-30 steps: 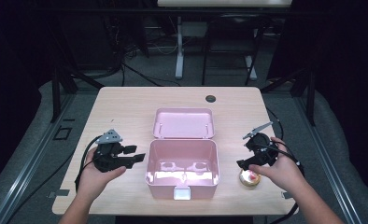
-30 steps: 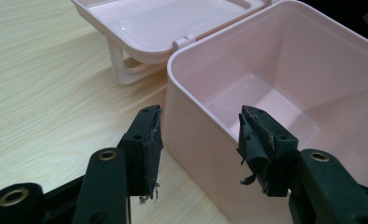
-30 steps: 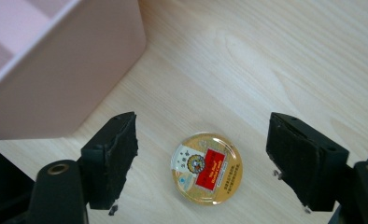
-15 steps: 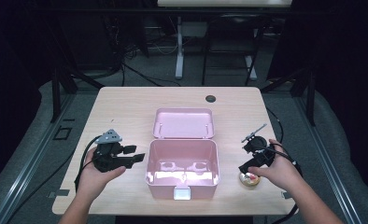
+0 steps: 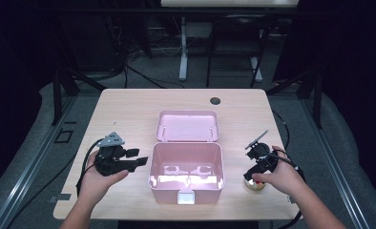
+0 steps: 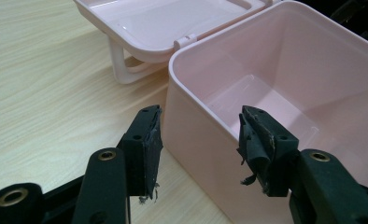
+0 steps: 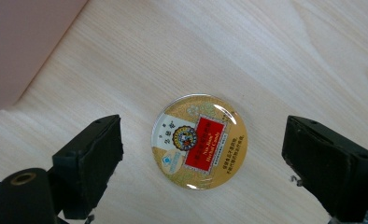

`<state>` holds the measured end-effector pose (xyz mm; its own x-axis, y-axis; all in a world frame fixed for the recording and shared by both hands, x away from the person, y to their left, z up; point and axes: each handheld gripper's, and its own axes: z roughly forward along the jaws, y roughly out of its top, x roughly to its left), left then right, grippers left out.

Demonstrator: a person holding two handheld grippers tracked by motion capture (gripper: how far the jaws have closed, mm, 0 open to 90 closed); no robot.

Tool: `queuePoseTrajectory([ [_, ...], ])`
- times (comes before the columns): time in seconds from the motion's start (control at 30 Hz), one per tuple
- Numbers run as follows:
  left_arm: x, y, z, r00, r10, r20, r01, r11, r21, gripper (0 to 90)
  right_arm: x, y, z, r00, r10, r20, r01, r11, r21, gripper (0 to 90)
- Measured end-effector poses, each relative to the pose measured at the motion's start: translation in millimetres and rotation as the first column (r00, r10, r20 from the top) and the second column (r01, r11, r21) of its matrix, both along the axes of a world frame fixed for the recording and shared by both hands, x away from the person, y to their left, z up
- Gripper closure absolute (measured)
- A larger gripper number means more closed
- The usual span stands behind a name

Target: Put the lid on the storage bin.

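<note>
A pink plastic box (image 5: 152, 168) stands open at the table's middle, its lid (image 5: 188, 126) laid back behind it and nothing inside. My left gripper (image 5: 137, 160) hovers just left of the box, jaws open. In the left gripper view the box's near corner (image 6: 229, 32) stands between my left gripper's (image 6: 198, 126) jaws, apart from both pads. A round gold tin (image 5: 254, 185) with a red label lies flat on the table right of the box. My right gripper (image 5: 255, 175) points down over it. Its jaws have just been opening, and the tin (image 7: 199, 141) lies between them untouched, my right gripper (image 7: 203, 128) being open.
The wooden table (image 5: 129, 114) has a black round grommet (image 5: 215, 100) near its far edge. The box's corner (image 7: 18, 42) is close on the left in the right gripper view. Cables trail from both grippers toward the table's front corners. The floor around is dark.
My right gripper has come down toward the tin and its jaws have spread wider. The left gripper and the box have kept still.
</note>
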<state>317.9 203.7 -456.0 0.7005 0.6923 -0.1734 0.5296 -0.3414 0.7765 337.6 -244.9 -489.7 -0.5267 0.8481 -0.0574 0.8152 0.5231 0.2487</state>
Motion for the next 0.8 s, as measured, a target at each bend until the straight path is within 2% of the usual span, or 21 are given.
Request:
queuePoseTrajectory([
  [0.33,0.2,1.5,0.4,1.0000,0.007,0.002,-0.007,1.0000,-0.005,48.8,3.1,-3.5,-15.2,0.9991,-0.004,-0.043,0.004,1.000,-0.011,11.5],
  [0.57,0.5,2.1,0.2,1.0000,0.006,0.002,-0.006,1.0000,-0.004,48.8,5.2,-6.0,-24.0,0.9983,0.007,-0.057,-0.008,1.000,-0.020,10.7],
  [0.8,0.5,2.7,0.6,1.0000,0.004,0.000,-0.004,1.0000,-0.004,48.8,7.2,-9.0,-33.8,0.9971,-0.009,-0.076,0.008,1.000,-0.018,10.4],
])
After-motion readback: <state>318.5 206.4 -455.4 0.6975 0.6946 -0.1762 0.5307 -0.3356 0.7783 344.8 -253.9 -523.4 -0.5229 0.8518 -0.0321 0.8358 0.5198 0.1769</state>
